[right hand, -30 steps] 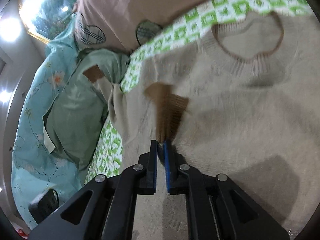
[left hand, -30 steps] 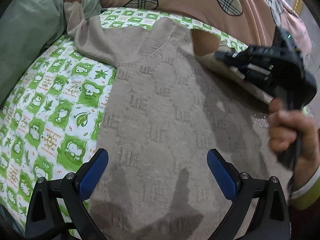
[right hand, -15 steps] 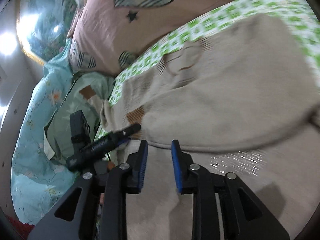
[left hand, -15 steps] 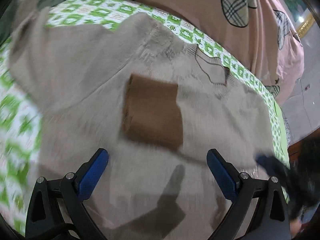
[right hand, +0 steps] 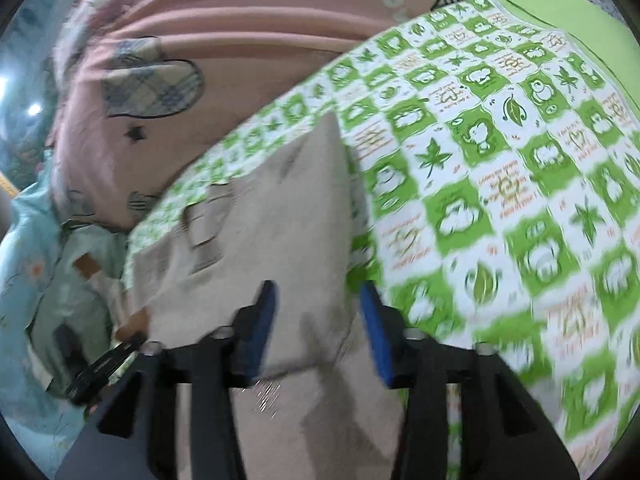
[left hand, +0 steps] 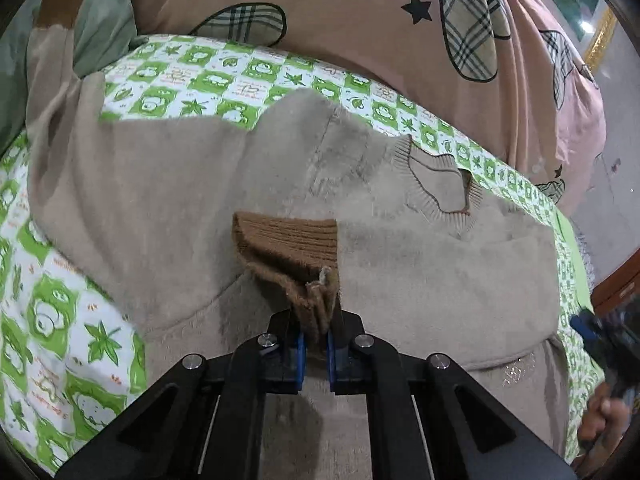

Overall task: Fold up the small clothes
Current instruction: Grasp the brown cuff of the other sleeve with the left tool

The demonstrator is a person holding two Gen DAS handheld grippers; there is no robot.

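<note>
Beige knit sweater (left hand: 420, 264) lies spread on the bed, neckline (left hand: 438, 190) toward the far side, one sleeve folded across its chest. Left gripper (left hand: 316, 354) is clamped on that sleeve's brown ribbed cuff (left hand: 288, 248). Right gripper (right hand: 320, 332) hangs over the sweater's edge with its jaws opening; nothing is pressed between the blue pads (right hand: 262, 320). The right-wrist view is blurred. The other sleeve runs off to the left, its brown cuff (left hand: 62, 0) resting on a pale green garment (left hand: 104, 16). A pink duvet (left hand: 360, 28) with plaid patches and black stars borders the far side. The surface is a green-and-white checked sheet (right hand: 500, 168) with leaf and animal prints. A light blue floral cloth (right hand: 24, 256) lies beyond the green garment.
</note>
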